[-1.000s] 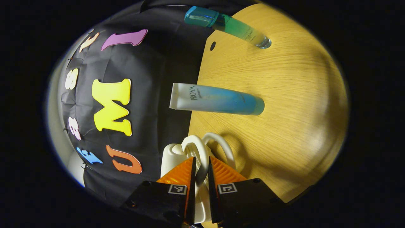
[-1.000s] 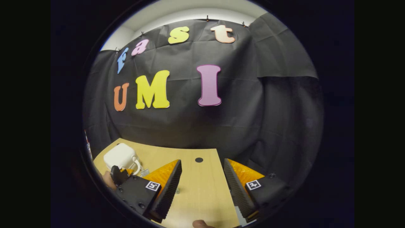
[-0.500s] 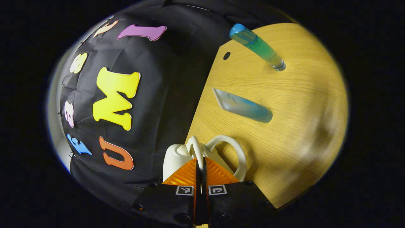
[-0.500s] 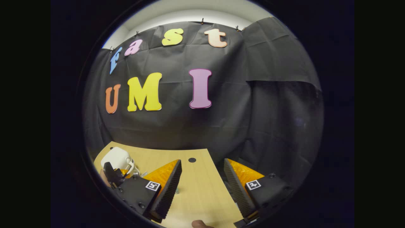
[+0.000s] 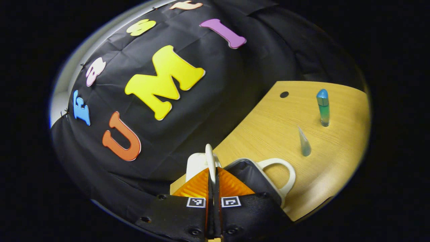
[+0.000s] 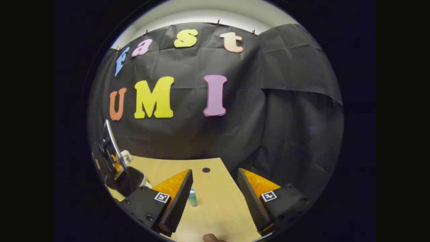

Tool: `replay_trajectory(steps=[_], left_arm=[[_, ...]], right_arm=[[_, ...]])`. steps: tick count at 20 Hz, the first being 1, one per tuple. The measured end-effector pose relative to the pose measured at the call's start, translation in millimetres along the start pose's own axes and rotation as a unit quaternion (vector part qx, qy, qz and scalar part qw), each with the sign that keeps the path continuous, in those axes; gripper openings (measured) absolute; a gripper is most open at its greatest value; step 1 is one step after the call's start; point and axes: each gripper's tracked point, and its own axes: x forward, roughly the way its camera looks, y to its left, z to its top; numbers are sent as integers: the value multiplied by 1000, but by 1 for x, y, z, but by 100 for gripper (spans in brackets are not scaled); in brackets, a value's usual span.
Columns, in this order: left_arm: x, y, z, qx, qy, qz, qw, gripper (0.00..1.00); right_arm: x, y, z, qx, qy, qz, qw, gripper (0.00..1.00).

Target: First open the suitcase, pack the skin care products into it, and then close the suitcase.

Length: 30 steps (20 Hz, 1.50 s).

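- The left gripper [image 5: 213, 174] is clamped on the suitcase [image 5: 258, 178] lid's white rim, holding it raised.
- The right gripper [image 6: 215, 188] gapes empty; the bottle [image 6: 192, 197] stands upright just beside its left finger.

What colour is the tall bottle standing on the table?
Blue cap over a green bottle, seen best in the left gripper view.

We see a light wood table [image 5: 268, 127] with a small round hole [image 5: 284, 94] near its far edge, set against black cloth [image 6: 295, 127]; a strip of pale wall [image 6: 201, 15] shows above the cloth.
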Motion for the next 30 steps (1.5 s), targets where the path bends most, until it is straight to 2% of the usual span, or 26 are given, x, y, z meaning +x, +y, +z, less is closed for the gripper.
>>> replay_trajectory(steps=[3,8,13,16,20,23,30], left_arm=[[-2,47,-9,-60,5,1,998,3],[-5,125,-51,-126,26,35,991,2],[6,179,-127,-124,73,75,987,3],[12,201,-170,-125,99,83,984,3],[27,210,-243,-118,148,72,979,3],[35,203,-284,-140,172,53,974,3],[56,172,-359,-179,214,-3,960,3]], right_arm=[[2,21,2,1,3,5,1000,78],[7,53,7,-10,1,9,1000,79],[11,81,2,-15,13,11,1000,80],[18,84,-8,-12,30,-5,999,80],[20,85,-20,-19,47,-31,998,80],[20,93,-27,-29,58,-37,997,80],[18,109,-39,-50,75,-42,995,80]])
